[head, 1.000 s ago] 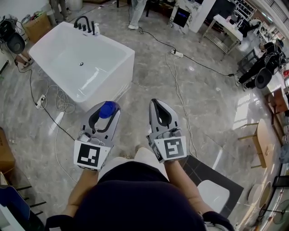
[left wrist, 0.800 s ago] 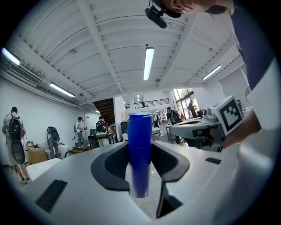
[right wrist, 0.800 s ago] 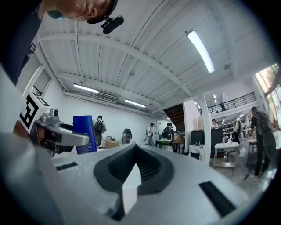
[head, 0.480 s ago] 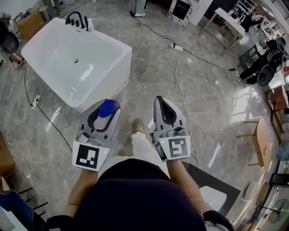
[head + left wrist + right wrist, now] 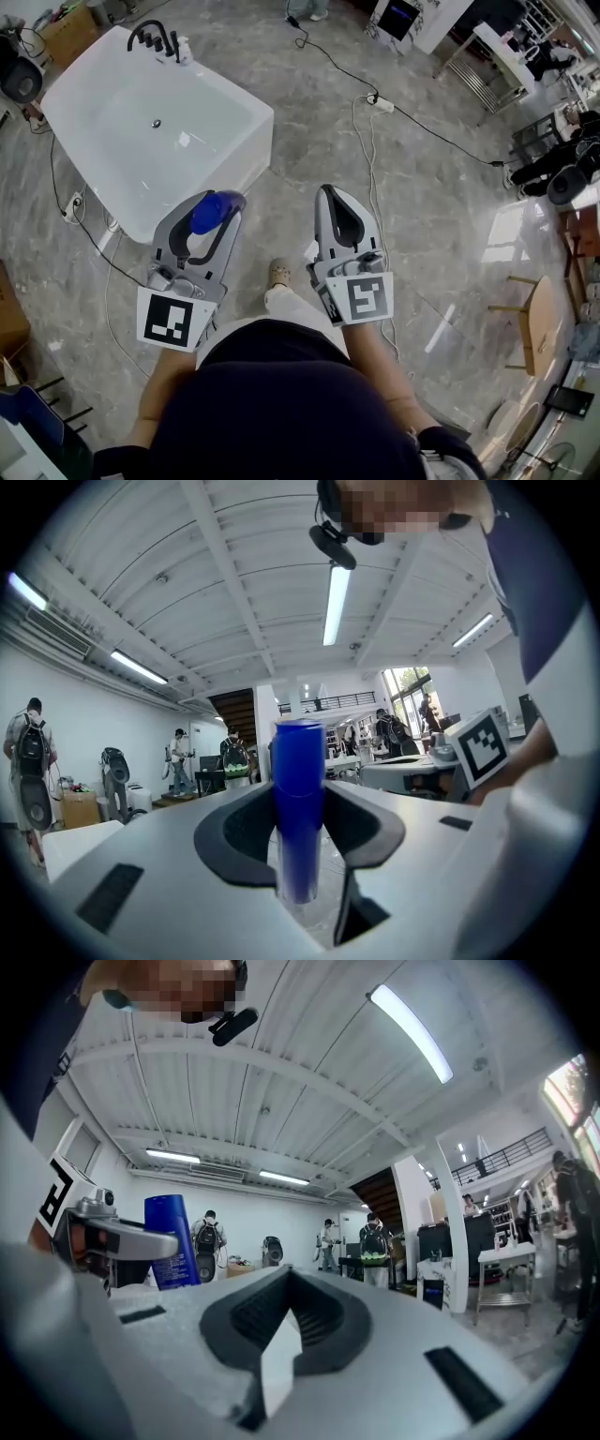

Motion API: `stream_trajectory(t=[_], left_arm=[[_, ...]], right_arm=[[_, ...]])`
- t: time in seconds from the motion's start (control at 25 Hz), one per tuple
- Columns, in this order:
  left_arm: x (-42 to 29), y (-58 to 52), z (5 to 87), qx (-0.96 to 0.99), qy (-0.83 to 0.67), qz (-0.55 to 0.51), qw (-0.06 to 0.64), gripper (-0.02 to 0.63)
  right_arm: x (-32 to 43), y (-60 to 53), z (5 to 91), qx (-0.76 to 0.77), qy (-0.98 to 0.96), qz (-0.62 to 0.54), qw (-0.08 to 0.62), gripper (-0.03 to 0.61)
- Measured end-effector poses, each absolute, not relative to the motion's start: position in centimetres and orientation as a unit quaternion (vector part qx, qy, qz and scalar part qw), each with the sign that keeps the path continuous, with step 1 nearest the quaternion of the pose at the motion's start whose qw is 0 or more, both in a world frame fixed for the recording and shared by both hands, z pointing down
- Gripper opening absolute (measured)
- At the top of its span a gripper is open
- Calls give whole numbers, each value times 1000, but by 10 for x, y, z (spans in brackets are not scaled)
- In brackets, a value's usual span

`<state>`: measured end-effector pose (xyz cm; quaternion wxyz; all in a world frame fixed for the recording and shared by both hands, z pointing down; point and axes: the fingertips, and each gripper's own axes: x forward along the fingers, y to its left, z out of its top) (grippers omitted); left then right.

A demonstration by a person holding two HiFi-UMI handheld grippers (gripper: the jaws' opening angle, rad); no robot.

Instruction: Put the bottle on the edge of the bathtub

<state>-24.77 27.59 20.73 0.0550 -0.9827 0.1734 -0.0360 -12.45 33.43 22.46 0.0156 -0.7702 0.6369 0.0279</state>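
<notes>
In the head view, a white bathtub (image 5: 225, 82) with a black faucet (image 5: 155, 36) stands on the marble floor at the upper left. My left gripper (image 5: 220, 201) is shut on an upright blue bottle (image 5: 212, 211) and hovers just off the tub's near right corner. The left gripper view shows the bottle (image 5: 298, 808) clamped between the jaws (image 5: 298, 794). My right gripper (image 5: 326, 192) is alongside to the right, shut with nothing in it. From the right gripper view (image 5: 286, 1277) the bottle (image 5: 171, 1241) appears at the left.
Cables (image 5: 370, 159) and a power strip (image 5: 380, 103) lie on the floor right of the tub, and more cable (image 5: 89, 234) is at its left. My shoe (image 5: 279, 272) is between the grippers. A cardboard box (image 5: 11, 319) sits left, a wooden table (image 5: 544, 309) right.
I have stepped toward the tub. The left gripper with the bottle has shifted left and forward, closer to the tub's corner. The right gripper keeps its place beside it.
</notes>
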Motion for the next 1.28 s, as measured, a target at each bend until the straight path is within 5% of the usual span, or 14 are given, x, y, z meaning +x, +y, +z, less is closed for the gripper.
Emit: stream_trajectory(t=[0.48, 1.28], left_arm=[[-147, 229, 207, -981, 183, -21, 66, 150], [-66, 163, 227, -985, 165, -22, 46, 150]], right_arm=[[-23, 297, 231, -768, 640, 29, 17, 0], [46, 257, 252, -782, 623, 21, 0, 0]])
